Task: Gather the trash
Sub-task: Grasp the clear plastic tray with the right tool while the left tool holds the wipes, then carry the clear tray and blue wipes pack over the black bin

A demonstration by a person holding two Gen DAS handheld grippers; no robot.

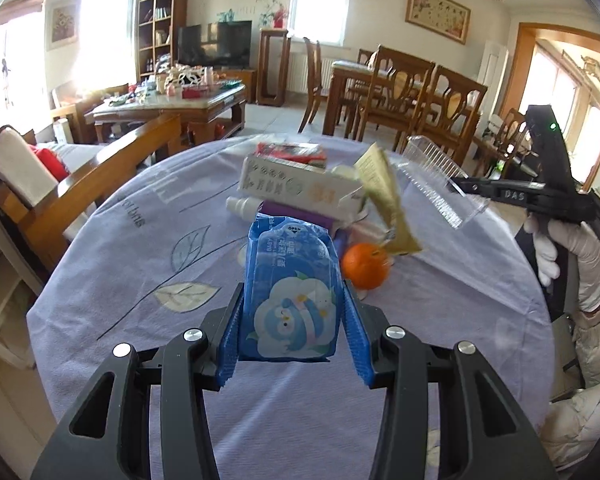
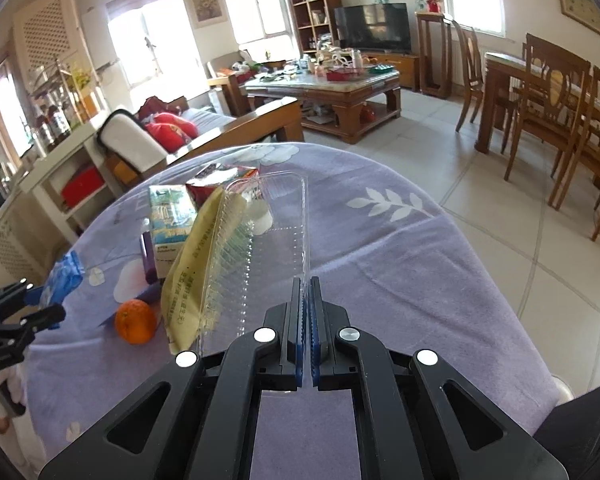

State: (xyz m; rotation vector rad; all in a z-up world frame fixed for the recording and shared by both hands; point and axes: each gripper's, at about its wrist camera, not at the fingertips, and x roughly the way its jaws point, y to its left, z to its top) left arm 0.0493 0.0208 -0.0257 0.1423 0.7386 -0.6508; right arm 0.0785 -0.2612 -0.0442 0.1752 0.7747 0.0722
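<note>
The left gripper [image 1: 290, 320] has its blue-padded fingers [image 1: 231, 336] pressed against both sides of a blue baby-wipes pack [image 1: 290, 292], holding it upright above the lilac tablecloth [image 1: 140, 280]; the right gripper [image 2: 306, 320] has its fingers [image 2: 297, 320] drawn almost together on the thin edge of a clear plastic tray [image 2: 268, 240], which is lifted and tilted, with a yellow-green sachet [image 2: 192, 272] seen against or behind its ribbed wall; whether the sachet lies inside the tray or merely behind it cannot be told.

In the left view the same tray [image 1: 440, 184] hangs at the tip of the right gripper [image 1: 466, 187], gripped by a white-gloved hand [image 1: 560, 252]; the sachet [image 1: 388, 204] stands tilted beside it.

Just beyond the pack sits an orange [image 1: 365, 266] on the cloth; behind it a pile of trash: a white carton [image 1: 300, 190] lying across a purple item [image 1: 300, 214], a white bottle [image 1: 242, 205] poking out on the left, a red packet [image 1: 296, 152] at the back; the lower pieces are half hidden and hard to name.

Farther off, a wooden sofa arm [image 1: 112, 172], a cluttered coffee table [image 1: 172, 104] and dining chairs [image 1: 404, 92].
</note>
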